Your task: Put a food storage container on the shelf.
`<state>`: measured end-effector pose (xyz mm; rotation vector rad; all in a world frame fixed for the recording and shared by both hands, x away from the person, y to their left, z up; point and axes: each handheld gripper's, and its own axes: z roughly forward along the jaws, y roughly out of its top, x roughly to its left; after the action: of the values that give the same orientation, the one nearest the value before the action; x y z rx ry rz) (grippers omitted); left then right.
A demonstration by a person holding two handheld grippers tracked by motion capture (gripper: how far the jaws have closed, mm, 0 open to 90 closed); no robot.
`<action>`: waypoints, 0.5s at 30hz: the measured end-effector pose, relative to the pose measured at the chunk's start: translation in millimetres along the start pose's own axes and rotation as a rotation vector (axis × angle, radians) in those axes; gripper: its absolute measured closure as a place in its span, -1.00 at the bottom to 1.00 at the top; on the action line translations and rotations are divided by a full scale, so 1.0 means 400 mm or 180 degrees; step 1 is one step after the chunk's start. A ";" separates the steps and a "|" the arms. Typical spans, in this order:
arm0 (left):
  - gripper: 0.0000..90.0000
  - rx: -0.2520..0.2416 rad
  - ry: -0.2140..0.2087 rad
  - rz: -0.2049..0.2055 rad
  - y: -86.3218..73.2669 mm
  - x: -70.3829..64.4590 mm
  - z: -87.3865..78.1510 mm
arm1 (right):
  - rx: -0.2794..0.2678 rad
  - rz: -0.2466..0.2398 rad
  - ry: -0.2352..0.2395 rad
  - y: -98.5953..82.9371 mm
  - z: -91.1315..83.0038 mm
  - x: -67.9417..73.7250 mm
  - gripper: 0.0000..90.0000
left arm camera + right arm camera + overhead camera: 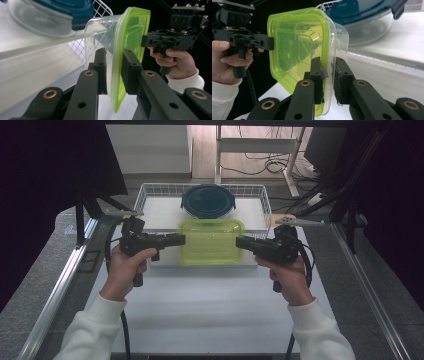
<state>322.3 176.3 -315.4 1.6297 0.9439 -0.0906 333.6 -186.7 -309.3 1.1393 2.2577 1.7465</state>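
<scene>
From the high view, I hold the green-lidded container (211, 241) between my two hands, at the front edge of the white wire basket (142, 195), with the round blue-lidded bowl (208, 200) sitting just behind it inside the basket. My left gripper (176, 240) meets the container's left end and my right gripper (243, 243) its right end. The white worktop (210, 305) in front of me is bare.

In the left gripper view, my jaws straddle the rim where the green lid (130, 47) overhangs the clear tub (100, 32). One jaw sits on the tub side, the other on the lid side, closed in on the lip between them. My other hand (177, 62) shows beyond, at the far end.

In the right gripper view, my jaws are likewise pinched on the lid's edge (329, 50), one jaw over the green face and one against the clear wall, with the lip gripped between.

To do this well, I judge that both grips should stay equally firm and both hands should move together and level, since the container hangs by thin rims alone. If one side lags, the lid could flex or peel off the tub. I would lift just enough to clear the basket wire before bringing it toward me.
</scene>
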 end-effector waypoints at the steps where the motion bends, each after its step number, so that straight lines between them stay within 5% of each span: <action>1: 0.69 0.0001 0.0000 -0.0003 0.008 0.004 -0.002 | 0.0000 -0.0003 0.0001 0.008 0.004 0.001 0.73; 15: 0.69 -0.0061 -0.0040 -0.0073 0.155 0.048 -0.008 | -0.0003 -0.0001 0.0017 0.159 0.045 -0.023 0.73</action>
<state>371.7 190.1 -275.4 1.5991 0.9513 -0.1071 381.0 -172.4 -264.6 1.1355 2.2596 1.7525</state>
